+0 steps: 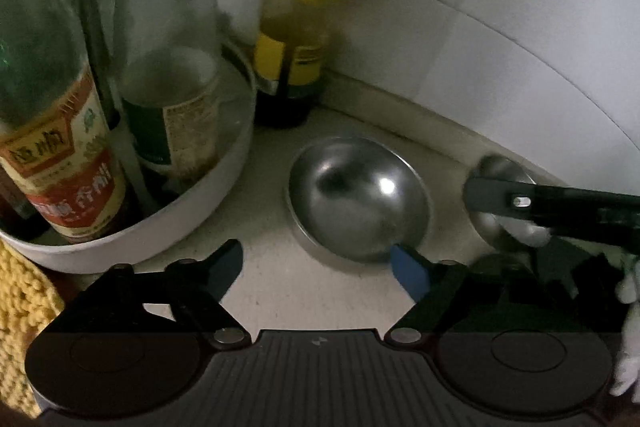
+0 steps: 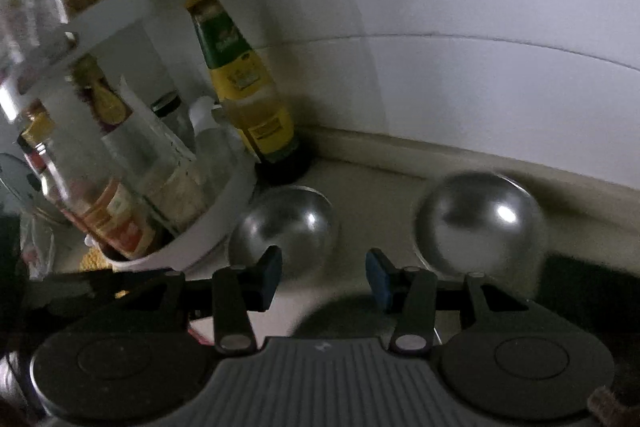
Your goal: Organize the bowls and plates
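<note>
left gripper (image 1: 316,263), jaws apart and empty, hovers by an upturned steel bowl (image 1: 358,199) on the counter (image 1: 280,287); right gripper (image 2: 322,273), half open, holds nothing beside a second bowl (image 2: 480,223). slick domes could slip toward the bottles (image 1: 292,39).

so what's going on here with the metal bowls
A person is working at a dim counter corner with a gripper in each hand. Two steel bowls sit on the counter, one near the white bottle rack, one further right. The left gripper hangs open at the near bowl, its right pad at the rim. The right gripper, jaws apart and empty, sits beside the other bowl.
</note>
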`<state>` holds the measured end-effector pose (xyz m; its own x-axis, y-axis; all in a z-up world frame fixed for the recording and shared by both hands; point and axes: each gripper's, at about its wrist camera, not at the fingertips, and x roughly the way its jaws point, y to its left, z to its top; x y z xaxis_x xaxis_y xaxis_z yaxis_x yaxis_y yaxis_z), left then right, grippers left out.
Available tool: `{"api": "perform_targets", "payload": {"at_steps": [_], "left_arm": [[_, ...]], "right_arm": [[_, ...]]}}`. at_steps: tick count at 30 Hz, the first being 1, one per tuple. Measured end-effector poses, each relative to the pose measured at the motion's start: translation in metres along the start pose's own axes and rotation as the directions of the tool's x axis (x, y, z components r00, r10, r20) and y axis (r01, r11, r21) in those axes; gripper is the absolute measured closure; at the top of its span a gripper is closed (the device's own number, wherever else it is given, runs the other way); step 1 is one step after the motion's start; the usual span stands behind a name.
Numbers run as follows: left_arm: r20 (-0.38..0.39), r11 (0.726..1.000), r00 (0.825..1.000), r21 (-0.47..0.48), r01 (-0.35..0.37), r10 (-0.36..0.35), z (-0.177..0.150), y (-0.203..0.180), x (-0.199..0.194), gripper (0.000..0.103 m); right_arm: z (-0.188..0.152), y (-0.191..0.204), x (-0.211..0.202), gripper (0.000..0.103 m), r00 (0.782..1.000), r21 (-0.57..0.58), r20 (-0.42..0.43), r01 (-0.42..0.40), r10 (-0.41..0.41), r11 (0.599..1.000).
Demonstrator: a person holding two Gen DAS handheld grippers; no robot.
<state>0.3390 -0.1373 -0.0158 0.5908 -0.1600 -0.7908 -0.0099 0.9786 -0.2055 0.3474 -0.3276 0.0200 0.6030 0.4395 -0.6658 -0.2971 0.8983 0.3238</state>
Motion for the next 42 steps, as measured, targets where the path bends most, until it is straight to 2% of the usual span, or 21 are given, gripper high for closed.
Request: {"api": "perform_targets", "payload": {"at_steps": [1,3,5,7,10,12,17,23,28,32,36,42], "left_arm": [[-0.010,1.000,1.000,-0.006,-0.007,0.007,0.001,0.000,0.007,0.023],[-0.041,0.999,0.999,-0.037,-0.005,0.004,0.003,0.001,0.020,0.033],[-0.056,0.998,0.998,-0.069,0.009,-0.012,0.005,0.005,0.031,0.037],[-0.067,0.997,0.998,-0.079,-0.007,0.002,0.007,0.006,0.040,0.038],[-0.082,0.998,0.997,-0.067,-0.002,-0.003,0.008,0.004,0.052,0.045],[-0.090,0.998,0.996,-0.064,0.018,-0.023,0.009,0.004,0.057,0.054],[-0.090,1.000,0.996,-0.002,-0.005,0.005,0.005,0.003,0.053,0.055],[-0.093,0.999,0.996,0.052,0.001,0.004,-0.009,0.010,0.020,0.049],[-0.081,0.998,0.997,0.068,0.015,-0.010,-0.026,0.026,-0.019,0.046],[-0.091,0.997,0.996,0.078,0.016,-0.009,-0.043,0.037,-0.038,0.043],[-0.108,0.997,0.994,0.074,0.015,-0.007,-0.059,0.049,-0.042,0.042],[-0.134,0.996,0.991,0.080,0.034,-0.023,-0.077,0.057,-0.037,0.043]], "right_arm": [[0.007,0.000,0.014,0.060,1.000,-0.007,-0.019,-0.012,0.012,1.000],[0.018,0.004,0.039,0.060,0.998,-0.047,-0.053,-0.020,0.017,0.999],[0.023,0.005,0.063,0.060,0.995,-0.066,-0.094,-0.023,0.017,0.998],[0.024,0.003,0.081,0.061,0.990,-0.058,-0.135,-0.046,0.038,0.997],[0.025,-0.003,0.104,0.066,0.982,-0.049,-0.188,-0.035,0.025,0.998],[0.024,-0.008,0.113,0.070,0.976,-0.033,-0.215,-0.040,0.032,0.999],[0.023,-0.014,0.117,0.083,0.971,-0.005,-0.233,-0.047,0.045,0.999],[0.018,-0.004,0.109,0.084,0.967,-0.005,-0.244,-0.078,0.074,0.997],[0.008,0.016,0.082,0.084,0.963,-0.010,-0.240,-0.130,0.124,0.991],[-0.009,0.035,0.060,0.084,0.950,0.008,-0.263,-0.173,0.169,0.985],[-0.027,0.058,0.046,0.084,0.945,-0.035,-0.279,-0.188,0.171,0.981],[-0.048,0.068,0.053,0.083,0.940,-0.036,-0.307,-0.165,0.147,0.986]]}}
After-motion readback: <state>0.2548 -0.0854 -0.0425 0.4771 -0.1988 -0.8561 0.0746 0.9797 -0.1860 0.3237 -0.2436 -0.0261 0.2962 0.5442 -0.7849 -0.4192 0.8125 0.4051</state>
